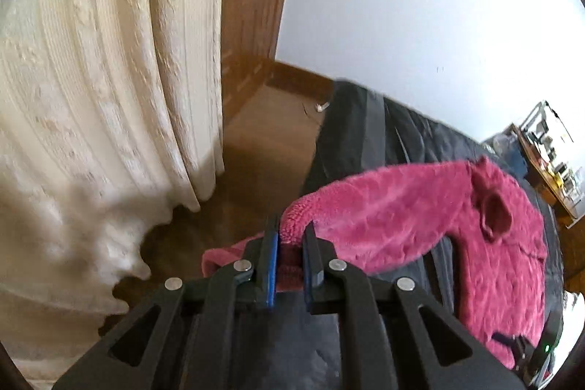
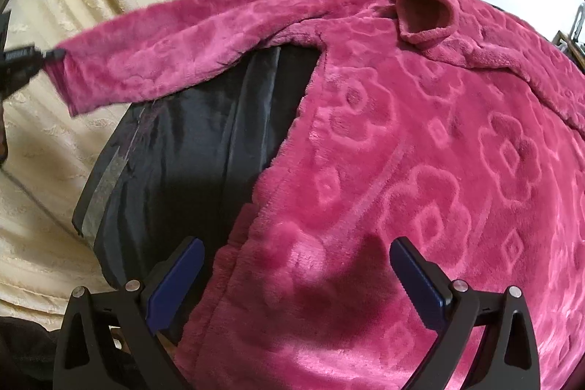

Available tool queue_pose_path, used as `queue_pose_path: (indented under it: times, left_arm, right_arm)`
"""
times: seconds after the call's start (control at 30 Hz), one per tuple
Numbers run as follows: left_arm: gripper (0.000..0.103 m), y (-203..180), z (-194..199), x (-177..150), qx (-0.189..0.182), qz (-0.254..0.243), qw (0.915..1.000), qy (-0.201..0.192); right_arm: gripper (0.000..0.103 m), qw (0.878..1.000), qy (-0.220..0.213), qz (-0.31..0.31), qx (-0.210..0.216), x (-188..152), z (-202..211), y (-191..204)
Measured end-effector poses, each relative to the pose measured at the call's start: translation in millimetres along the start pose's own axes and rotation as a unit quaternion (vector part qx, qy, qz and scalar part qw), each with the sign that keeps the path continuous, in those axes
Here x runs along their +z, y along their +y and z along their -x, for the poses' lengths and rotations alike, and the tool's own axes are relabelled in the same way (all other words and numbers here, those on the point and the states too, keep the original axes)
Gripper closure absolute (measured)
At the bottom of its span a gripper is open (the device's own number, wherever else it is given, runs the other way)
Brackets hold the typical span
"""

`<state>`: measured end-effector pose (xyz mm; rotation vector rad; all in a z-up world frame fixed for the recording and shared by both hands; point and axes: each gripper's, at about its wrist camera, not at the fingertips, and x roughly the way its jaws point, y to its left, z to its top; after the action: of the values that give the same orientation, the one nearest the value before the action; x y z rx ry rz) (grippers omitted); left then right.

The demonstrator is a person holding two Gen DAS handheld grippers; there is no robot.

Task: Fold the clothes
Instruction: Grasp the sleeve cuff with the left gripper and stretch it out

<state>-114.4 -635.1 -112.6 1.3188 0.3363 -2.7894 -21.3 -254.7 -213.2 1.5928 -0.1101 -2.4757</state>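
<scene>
A fluffy pink top (image 2: pixel 420 152) with a raised flower pattern lies spread on a dark sheet (image 2: pixel 190 148), collar (image 2: pixel 424 13) at the far end. My left gripper (image 1: pixel 290 243) is shut on the cuff of its left sleeve (image 1: pixel 384 207) and holds that sleeve stretched out, lifted off the sheet. In the right wrist view the same sleeve (image 2: pixel 175 50) runs to the left, with the left gripper's tip (image 2: pixel 51 54) at its cuff. My right gripper (image 2: pixel 296 284) hovers open over the near hem of the top, nothing between its fingers.
A cream curtain (image 1: pixel 91 97) hangs on the left beside a wooden door (image 1: pixel 252 6). A brown floor (image 1: pixel 263 141) lies beyond the dark sheet (image 1: pixel 369 127), under a white wall. A cluttered shelf (image 1: pixel 548 148) stands at the far right.
</scene>
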Motion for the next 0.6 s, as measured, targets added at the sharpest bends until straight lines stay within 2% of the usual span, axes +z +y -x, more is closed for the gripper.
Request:
queue_pose_path:
  times: [0.23, 0.43, 0.6]
  left_arm:
    - [0.091, -5.7, -2.6, 38.4, -0.027, 0.020, 0.9992, -0.020]
    - [0.091, -17.7, 5.1, 58.5, -0.100, 0.058, 0.9932, -0.011]
    - [0.091, -52.4, 12.7, 61.1, -0.135, 0.048, 0.9896, 0.003]
  right_arm:
    - [0.000, 1.000, -0.004, -0.009, -0.009, -0.5, 5.4, -6.9]
    - [0.000, 0.999, -0.009, -0.029, -0.020, -4.4, 13.1, -22.2]
    - [0.000, 0.999, -0.015, -0.044, -0.025, -10.1, 22.5, -35.7]
